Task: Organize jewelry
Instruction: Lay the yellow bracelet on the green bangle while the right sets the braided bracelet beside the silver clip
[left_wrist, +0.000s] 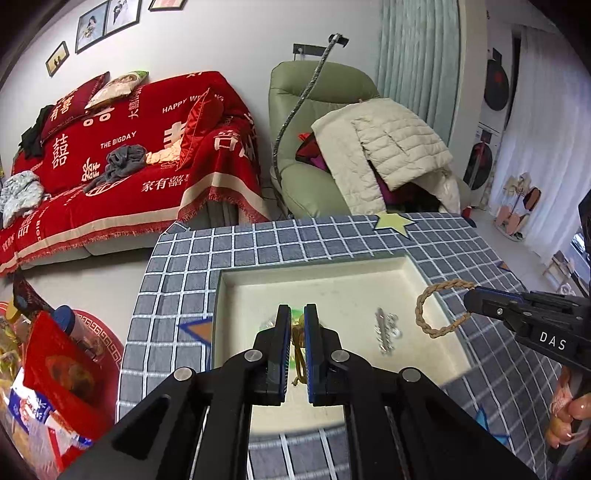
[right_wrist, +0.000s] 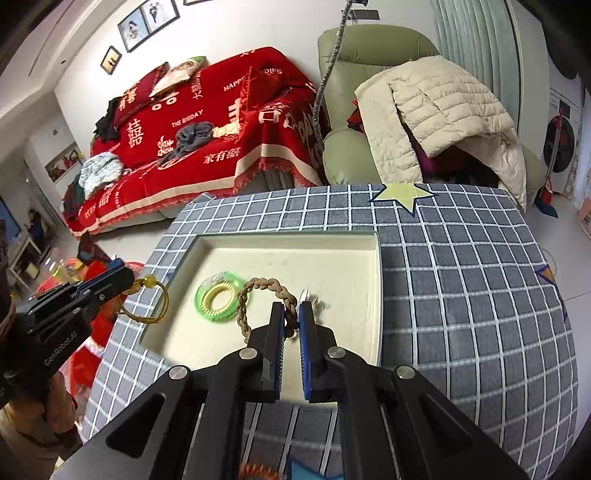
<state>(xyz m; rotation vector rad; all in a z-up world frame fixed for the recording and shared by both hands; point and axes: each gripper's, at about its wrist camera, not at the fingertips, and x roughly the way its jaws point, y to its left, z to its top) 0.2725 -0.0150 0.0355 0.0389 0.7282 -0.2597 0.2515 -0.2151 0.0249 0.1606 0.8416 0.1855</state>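
The braided rope bracelet (right_wrist: 258, 295) hangs from the right gripper (right_wrist: 291, 317), its jaws closed narrow on one side of the loop, so that the rest curls out to the left above the cream tray (right_wrist: 369, 295). The yellow cord bracelet (right_wrist: 153, 301), with a single bead near the tips, dangles from the left gripper (left_wrist: 293, 325), whose jaws are likewise clamped on the cord; in the right wrist view it hangs over the tray's left rim. Both pieces appear held clear of the tray, probably for transfer to another place. Inside the tray lie a green ring (right_wrist: 218, 295) with a gold ring nested in it, and a silver piece (left_wrist: 386, 330) to its right, neither touched by either tool. The tray sits on the counter under a grey checked cloth (right_wrist: 461, 277).
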